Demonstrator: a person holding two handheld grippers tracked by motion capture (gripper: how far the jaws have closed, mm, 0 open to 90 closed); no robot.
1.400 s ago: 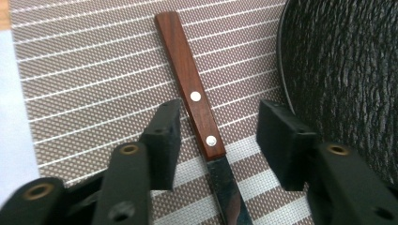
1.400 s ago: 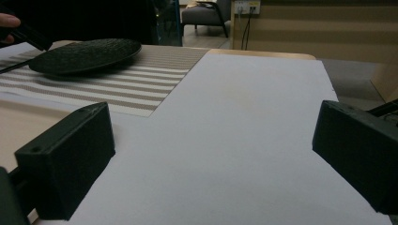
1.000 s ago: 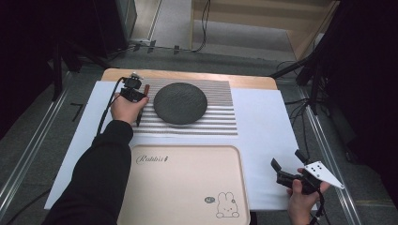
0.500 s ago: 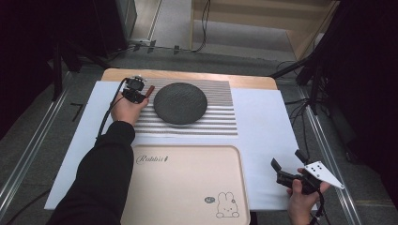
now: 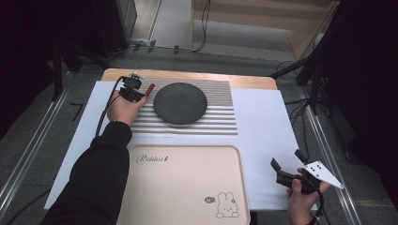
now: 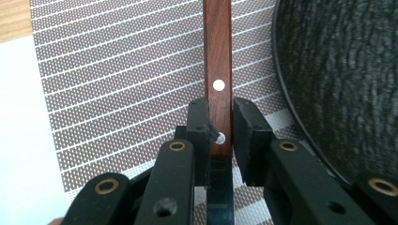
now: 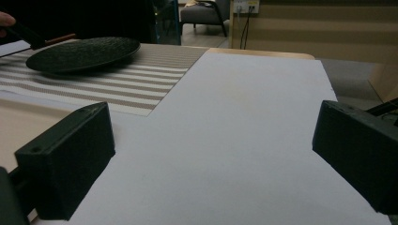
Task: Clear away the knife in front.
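Wooden knife handle (image 6: 218, 70) now lifted, left gripper (image 6: 220, 133) fingers clamped on it, right gripper (image 5: 287, 169) fingers apart.

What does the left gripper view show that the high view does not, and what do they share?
Left gripper view alone: two metal rivets in the wooden handle, and the jaws closed on its sides. High view alone: the beige rabbit tray, the white sheet, and the right gripper with jaws apart. Both: the handle, the dark round plate and the striped mat.
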